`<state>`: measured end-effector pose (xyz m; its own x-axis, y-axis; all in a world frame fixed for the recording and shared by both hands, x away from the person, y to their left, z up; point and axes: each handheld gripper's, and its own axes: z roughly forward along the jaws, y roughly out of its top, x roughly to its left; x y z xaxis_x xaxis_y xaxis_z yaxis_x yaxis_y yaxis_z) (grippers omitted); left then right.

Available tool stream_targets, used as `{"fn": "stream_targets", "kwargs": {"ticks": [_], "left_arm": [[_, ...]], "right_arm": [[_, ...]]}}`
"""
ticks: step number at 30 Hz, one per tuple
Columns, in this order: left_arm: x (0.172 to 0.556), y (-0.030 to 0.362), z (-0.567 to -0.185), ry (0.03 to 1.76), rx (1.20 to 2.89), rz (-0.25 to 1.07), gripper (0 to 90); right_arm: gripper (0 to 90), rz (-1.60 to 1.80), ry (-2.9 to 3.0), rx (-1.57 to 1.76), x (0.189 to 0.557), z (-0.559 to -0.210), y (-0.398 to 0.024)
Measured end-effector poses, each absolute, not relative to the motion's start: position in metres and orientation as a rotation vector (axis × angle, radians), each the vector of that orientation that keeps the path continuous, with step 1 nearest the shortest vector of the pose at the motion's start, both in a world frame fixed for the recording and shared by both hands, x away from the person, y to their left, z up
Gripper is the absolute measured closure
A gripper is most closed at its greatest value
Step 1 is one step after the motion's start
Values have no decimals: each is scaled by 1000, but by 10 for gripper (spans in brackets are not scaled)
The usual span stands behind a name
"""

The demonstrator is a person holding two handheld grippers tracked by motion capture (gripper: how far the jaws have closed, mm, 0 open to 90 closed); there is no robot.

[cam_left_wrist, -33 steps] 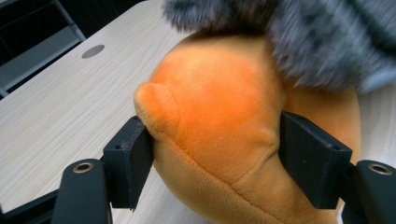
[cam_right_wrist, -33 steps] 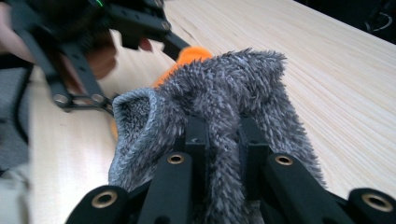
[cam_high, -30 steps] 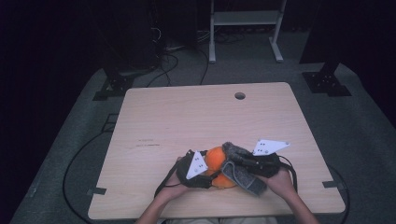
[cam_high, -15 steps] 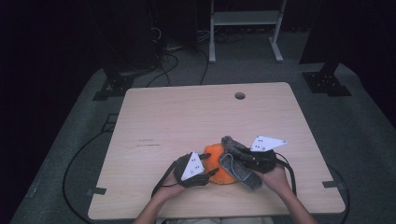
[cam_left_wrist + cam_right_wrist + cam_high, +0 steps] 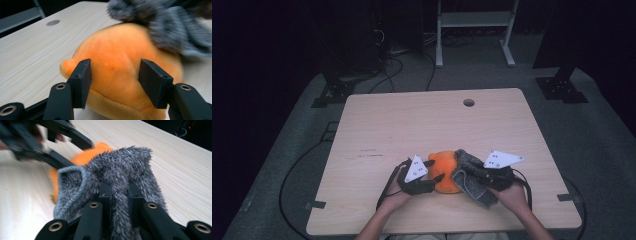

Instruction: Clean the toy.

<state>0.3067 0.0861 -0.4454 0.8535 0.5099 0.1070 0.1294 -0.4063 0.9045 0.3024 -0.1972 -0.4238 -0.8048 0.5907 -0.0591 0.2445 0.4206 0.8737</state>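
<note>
An orange plush toy [image 5: 445, 170] lies near the table's front edge. My left gripper [image 5: 434, 174] reaches it from the left; its jaws have just been closing and now press into the toy's [image 5: 120, 45] sides, so the left gripper [image 5: 115, 75] is shut on it. A grey fuzzy cloth [image 5: 472, 180] lies against the toy's right side and over its top [image 5: 162, 25]. My right gripper [image 5: 469, 171] is shut on a fold of that cloth [image 5: 125, 167], pinched tight between the jaws of the right gripper [image 5: 119, 188]. The orange toy [image 5: 85, 156] shows behind the cloth.
The wooden table [image 5: 422, 125] has a cable hole [image 5: 469, 102] near its far edge. Behind the table stand a white rack [image 5: 472, 30] and dark stands, with cables on the grey floor [image 5: 302, 165]. Both forearms enter at the bottom edge.
The left gripper's jaws have closed onto the orange toy. Both hands have stayed almost where they were, and the right gripper keeps its hold on the grey cloth.
</note>
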Motion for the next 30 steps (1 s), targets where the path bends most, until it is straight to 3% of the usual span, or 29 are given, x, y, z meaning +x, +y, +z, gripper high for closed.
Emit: {"fn": "stream_targets", "kwargs": {"ticks": [5,12,19,30], "left_arm": [[310,93,-436,417,1947,354,469],[326,89,-429,398,1977,427,531],[328,85,-438,439,1972,391,571],[330,85,-438,449,1977,377,585]], "right_arm": [[770,1314,2317,782,311,-432,-214],[770,1339,2333,719,315,-435,-217],[769,1315,2321,740,319,-439,-219],[769,1339,2289,436,261,-420,-185]]}}
